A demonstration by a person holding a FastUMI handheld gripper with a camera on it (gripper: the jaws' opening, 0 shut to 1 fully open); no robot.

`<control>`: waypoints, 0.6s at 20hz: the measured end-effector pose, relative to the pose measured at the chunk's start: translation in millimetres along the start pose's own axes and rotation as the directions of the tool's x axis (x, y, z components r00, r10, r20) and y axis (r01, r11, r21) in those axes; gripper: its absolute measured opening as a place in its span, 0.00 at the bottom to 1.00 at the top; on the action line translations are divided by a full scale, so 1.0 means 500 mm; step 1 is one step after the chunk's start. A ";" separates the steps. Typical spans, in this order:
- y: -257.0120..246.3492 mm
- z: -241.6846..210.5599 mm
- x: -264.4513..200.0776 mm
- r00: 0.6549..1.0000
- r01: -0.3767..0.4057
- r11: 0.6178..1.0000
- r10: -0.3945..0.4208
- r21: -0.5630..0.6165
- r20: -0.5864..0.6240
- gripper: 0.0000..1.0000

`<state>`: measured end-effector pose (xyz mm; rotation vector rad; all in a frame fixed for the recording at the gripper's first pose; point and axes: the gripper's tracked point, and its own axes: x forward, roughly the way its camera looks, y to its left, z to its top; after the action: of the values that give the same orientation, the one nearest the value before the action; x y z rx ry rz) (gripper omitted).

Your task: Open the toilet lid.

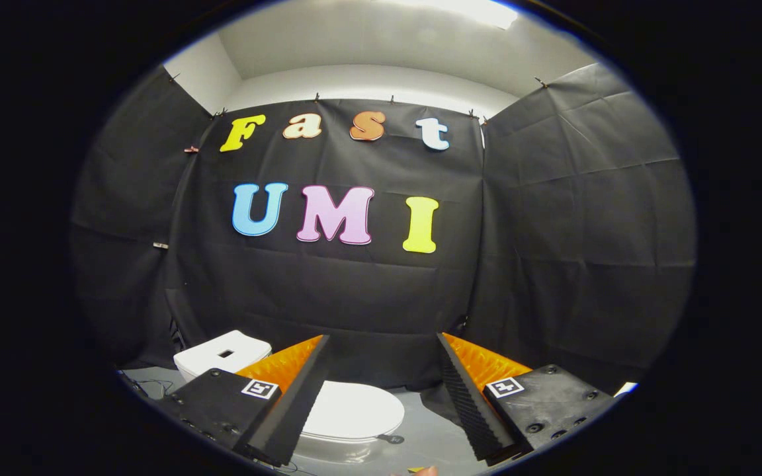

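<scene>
A: How is the lid (353, 410) seen?

B: It is seen as a white, smooth oval, lying flat and closed on the toilet, low between the two fingers and partly hidden behind the left one. A white tank (222, 354) is seen just behind it, against the black cloth wall (354, 291).

A: And the gripper (381, 370)?

B: Its fingers are held spread wide, with nothing pinched between them. It is held above the lid, well apart from it, and the grey floor (430, 436) is seen beside the bowl
</scene>
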<state>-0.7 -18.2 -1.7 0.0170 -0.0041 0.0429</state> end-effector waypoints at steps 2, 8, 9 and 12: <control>0.005 0.007 -0.003 1.000 -0.009 1.000 0.009 0.005 0.011 0.98; 0.029 -0.018 -0.004 0.997 -0.061 0.998 0.061 -0.021 0.039 0.98; 0.032 -0.027 -0.002 0.997 -0.069 0.998 0.069 -0.014 0.041 0.98; 0.023 -0.080 0.020 0.999 -0.051 0.999 0.051 0.007 0.000 0.98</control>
<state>9.0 -5.7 -41.5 0.0237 -0.0047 0.0943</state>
